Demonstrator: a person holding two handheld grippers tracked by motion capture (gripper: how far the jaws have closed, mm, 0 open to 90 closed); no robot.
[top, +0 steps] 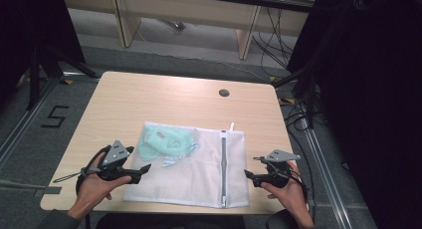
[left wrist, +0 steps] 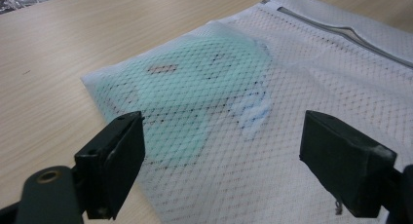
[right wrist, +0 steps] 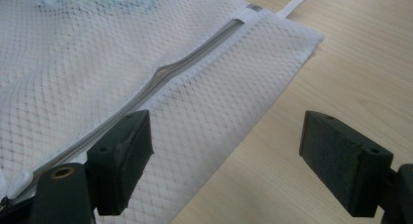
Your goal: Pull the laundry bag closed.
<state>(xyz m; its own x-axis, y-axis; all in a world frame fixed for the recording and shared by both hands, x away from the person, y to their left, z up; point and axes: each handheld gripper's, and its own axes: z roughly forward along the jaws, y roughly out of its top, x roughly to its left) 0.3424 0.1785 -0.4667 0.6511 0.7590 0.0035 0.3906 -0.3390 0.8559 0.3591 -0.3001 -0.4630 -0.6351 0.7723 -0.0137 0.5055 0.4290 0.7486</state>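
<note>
Mesh laundry bag (top: 199,169): green garment (top: 161,142) inside | zipper (top: 223,164) appears closed | left tongs (top: 144,168), right tongs (top: 247,174) released, flanking bag | loading judged complete.

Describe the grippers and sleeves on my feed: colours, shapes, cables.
Both are black two-jaw tools. The left gripper and the right gripper each carry a grey three-cornered plate on top. Blocky black pads face the jaws. A thin cable trails from the left one. A dark sleeve covers the left forearm.
</note>
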